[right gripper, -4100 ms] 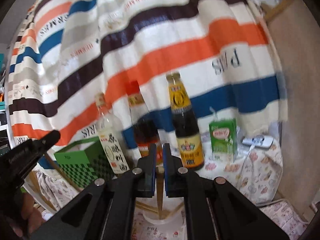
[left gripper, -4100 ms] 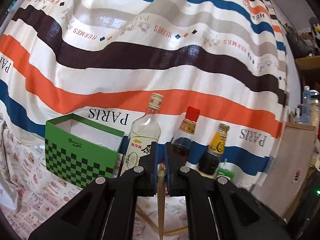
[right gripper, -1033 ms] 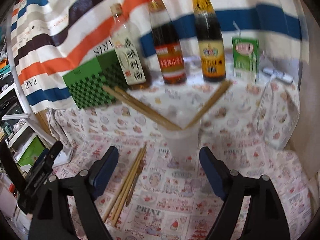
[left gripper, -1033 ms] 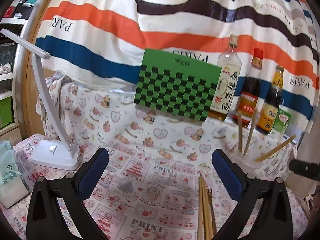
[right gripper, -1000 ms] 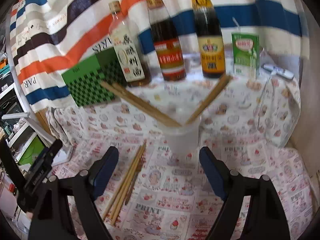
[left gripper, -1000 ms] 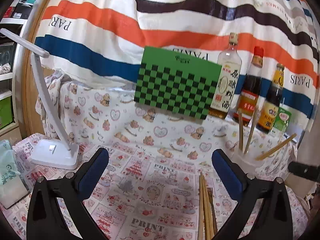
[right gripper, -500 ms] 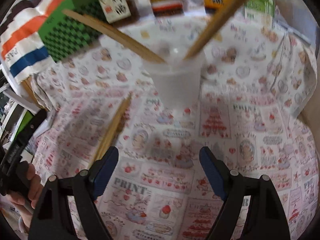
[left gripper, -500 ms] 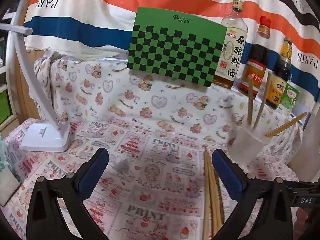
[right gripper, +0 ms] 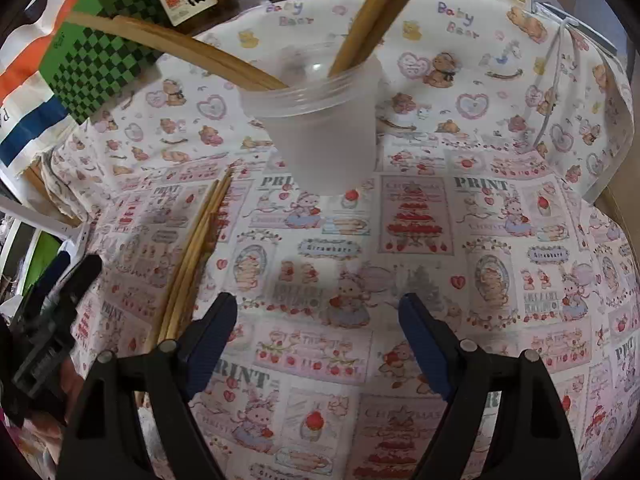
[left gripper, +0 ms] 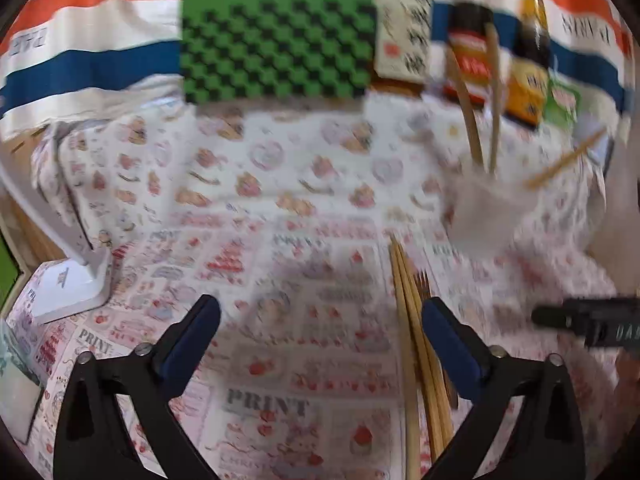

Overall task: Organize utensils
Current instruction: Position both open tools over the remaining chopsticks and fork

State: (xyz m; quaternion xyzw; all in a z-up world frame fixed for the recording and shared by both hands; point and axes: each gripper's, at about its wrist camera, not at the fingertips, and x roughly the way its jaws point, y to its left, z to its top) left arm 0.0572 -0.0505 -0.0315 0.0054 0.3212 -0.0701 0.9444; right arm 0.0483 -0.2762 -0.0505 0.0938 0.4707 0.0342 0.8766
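Printed cloth with bears, cakes and the word PRINT over the whole counter; striped fabric hung behind. Left wrist view, blurred: green checkered box at the back, sauce bottles to its right, white lamp base at the left edge. Translucent cup at right, with several chopsticks upright or leaning in it. Loose chopsticks flat on the cloth, just inside the right-hand pad of the left gripper. Jaws of the left gripper wide and closing, nothing pressed between the pads. Tip of the right gripper visible at the right edge. Right wrist view, sharp: cup straight ahead, two chopstick groups fanned out of it to left and right. Loose chopsticks in a bundle left of the cup, well apart from the right gripper. Right gripper wide open, empty, above bare cloth. Left gripper at the lower left, beside the near ends of the bundle. Progress, as judged: partly done, some chopsticks already in the cup, one bundle left on the counter. Likely next: pickup of the bundle by the left gripper, then transfer to the cup. Exact count of loose sticks not readable.
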